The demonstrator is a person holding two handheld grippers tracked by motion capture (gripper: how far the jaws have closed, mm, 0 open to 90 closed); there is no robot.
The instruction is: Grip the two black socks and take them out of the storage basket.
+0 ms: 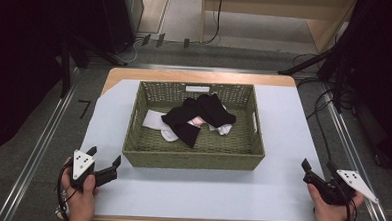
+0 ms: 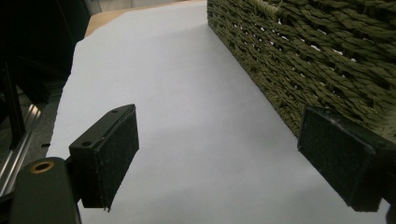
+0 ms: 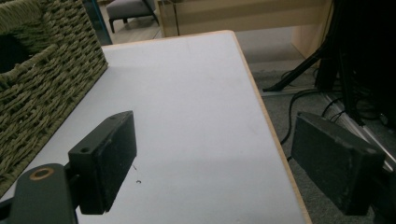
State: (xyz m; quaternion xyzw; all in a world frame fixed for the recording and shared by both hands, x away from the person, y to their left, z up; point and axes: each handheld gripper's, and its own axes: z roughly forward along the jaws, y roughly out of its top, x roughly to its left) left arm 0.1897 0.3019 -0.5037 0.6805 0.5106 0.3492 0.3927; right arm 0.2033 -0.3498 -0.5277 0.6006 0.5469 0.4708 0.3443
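Green woven wicker basket of black and white socks sits untouched; I hold left gripper and right gripper wide apart, empty.

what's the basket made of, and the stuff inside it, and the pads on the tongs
Basket: olive-green woven fibre, matte; twisted cord strands and gaps between them show in the left gripper view, perhaps paper rope or seagrass.
Black pieces and white pieces: soft cloth, limp and crumpled, possibly socks.
Tongs' pads: black, dull, slightly grainy face, likely rubber or foam on hard plastic.
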